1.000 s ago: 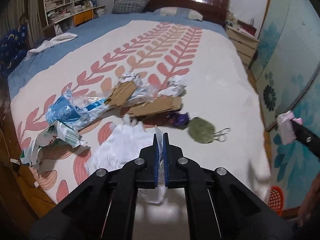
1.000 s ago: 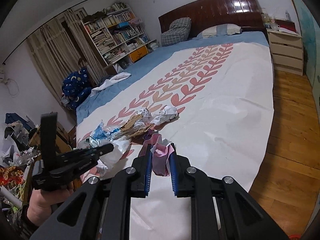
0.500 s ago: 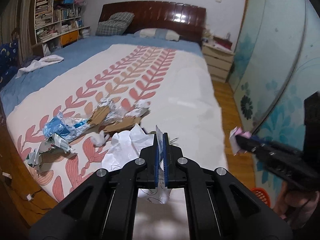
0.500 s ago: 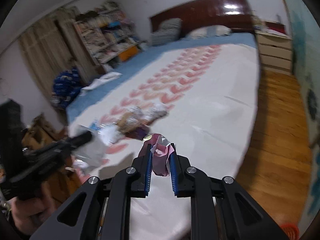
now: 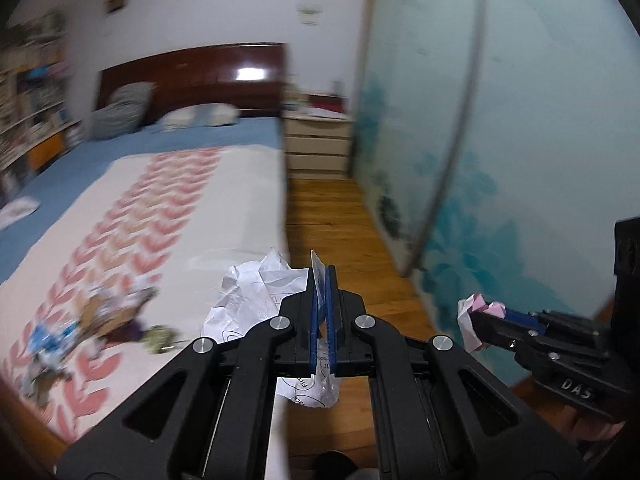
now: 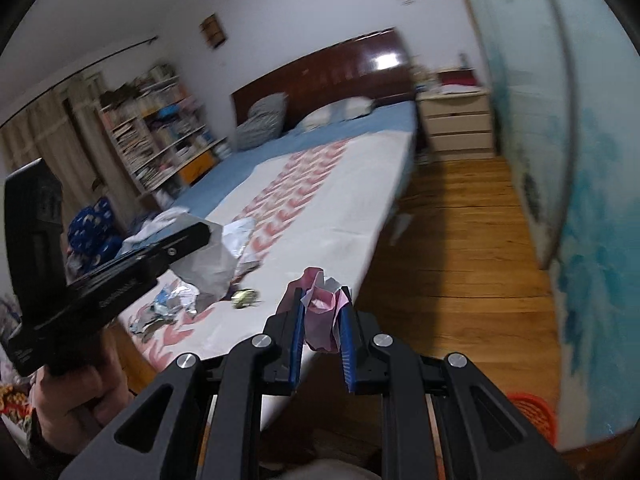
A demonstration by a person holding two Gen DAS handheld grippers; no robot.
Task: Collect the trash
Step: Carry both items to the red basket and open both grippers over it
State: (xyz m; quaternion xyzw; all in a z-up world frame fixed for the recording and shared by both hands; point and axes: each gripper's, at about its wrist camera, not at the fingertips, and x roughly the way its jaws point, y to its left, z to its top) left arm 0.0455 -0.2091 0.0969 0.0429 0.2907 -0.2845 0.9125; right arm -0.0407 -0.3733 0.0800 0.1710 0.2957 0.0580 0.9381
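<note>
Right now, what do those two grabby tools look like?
Both are made of black plastic. The left tool and the right tool each have two flat blue pads, angular black arms with triangle-shaped holes, and round silver bolts. White raised letters mark the sides. No cables or sleeves show.

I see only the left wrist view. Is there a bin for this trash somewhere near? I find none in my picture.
Observer: Yes. The right wrist view shows an orange-red basket on the wooden floor, low at the right, beside the blue-flowered wall.
Operator: Does the right gripper hold its pink paper firmly?
Observer: Both blue pads of the right gripper press on the pink paper, which fills the gap.
Operator: And my white sheet?
Observer: Seen from there, the white sheet hangs from the left gripper, above the litter on the bed.
</note>
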